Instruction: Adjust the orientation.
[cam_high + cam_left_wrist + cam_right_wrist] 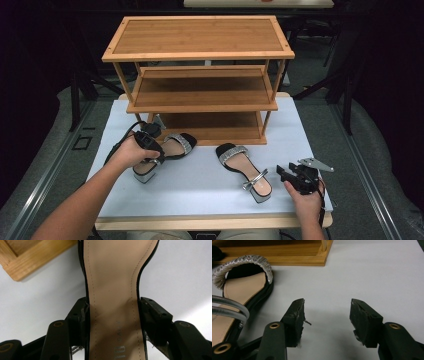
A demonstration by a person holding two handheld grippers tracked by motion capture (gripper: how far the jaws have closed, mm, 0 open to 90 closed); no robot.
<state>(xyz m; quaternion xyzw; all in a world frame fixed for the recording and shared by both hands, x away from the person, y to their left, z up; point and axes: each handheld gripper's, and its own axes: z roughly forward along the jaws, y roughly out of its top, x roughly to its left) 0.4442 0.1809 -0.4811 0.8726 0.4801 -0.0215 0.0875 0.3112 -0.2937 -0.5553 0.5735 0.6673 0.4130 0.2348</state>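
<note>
1. in the high view, your left gripper (pixel 150 142) sat over the left sandal (pixel 165 155) on the pale surface (pixel 200 185), just in front of the wooden shoe rack (pixel 200 75). your left hand (pixel 131 152) wrapped the gripper. the right sandal (pixel 245 170) lay apart from it toward the middle of the surface, heel nearest you. your right gripper (pixel 284 172) rested near the surface's right edge, just beside that sandal's heel, in your right hand (pixel 305 197), with its jaws apart and holding nothing.

2. in the left gripper view, your jaws were closed in on the left sandal (pixel 112 302), one pad on each side of its narrow waist, against the black edges of the sole. the tan insole ran up between them. a corner of the shoe rack (pixel 25 260) showed at the upper left.

3. in the right gripper view, your jaws stood wide apart with bare surface (pixel 367 272) between them. the right sandal (pixel 244 287), with its silver toe band and silver strap, lay to the left, just beside the left jaw. the base of the shoe rack (pixel 287 255) crossed the top.
</note>
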